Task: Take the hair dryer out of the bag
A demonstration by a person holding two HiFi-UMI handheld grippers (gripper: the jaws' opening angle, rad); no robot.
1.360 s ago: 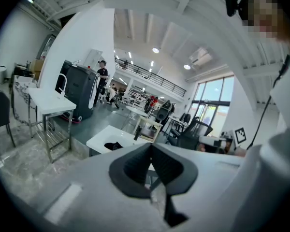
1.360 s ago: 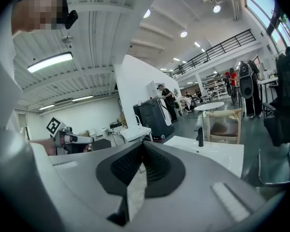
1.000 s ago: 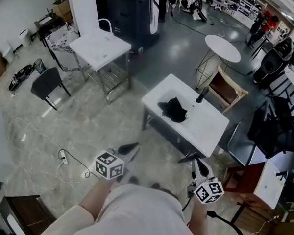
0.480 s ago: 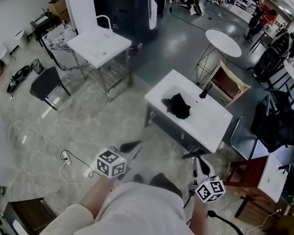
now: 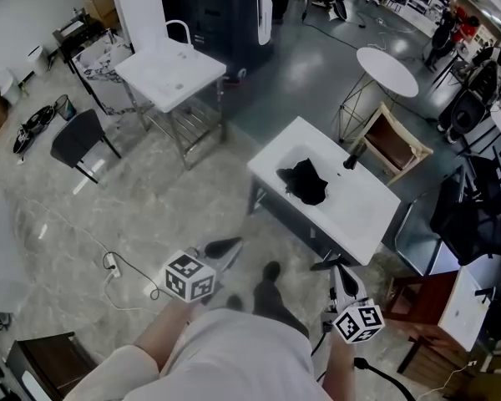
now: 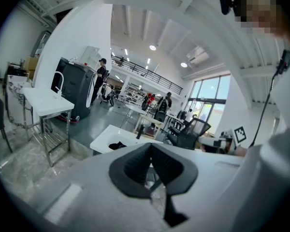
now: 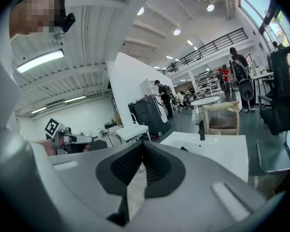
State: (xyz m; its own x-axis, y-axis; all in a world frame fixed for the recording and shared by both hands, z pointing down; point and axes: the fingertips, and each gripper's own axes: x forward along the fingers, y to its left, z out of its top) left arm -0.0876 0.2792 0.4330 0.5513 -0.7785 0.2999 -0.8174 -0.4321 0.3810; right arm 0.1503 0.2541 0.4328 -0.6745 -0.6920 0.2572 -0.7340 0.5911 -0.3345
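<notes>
A black bag (image 5: 302,180) lies crumpled in the basin of a white sink-like table (image 5: 351,215), well ahead of both grippers. The hair dryer itself is not visible. A black tap-like post (image 5: 353,155) stands at the table's far side. My left gripper (image 5: 223,246) is shut and empty, held over the floor short of the table. My right gripper (image 5: 328,266) is also shut and empty, near the table's front corner. From the left gripper view the bag (image 6: 117,145) shows small beyond the shut left gripper (image 6: 151,148). The right gripper (image 7: 143,148) view shows the table (image 7: 222,151).
A second white table on a steel frame (image 5: 171,73) stands at the back left, with a black chair (image 5: 77,139) beside it. A wooden chair (image 5: 390,144) and a round white table (image 5: 387,71) are behind the sink table. A cable with a power strip (image 5: 110,266) lies on the floor.
The person has stepped toward the sink table, one shoe now forward between the grippers. Both grippers moved along, still shut. The bag has not moved.
</notes>
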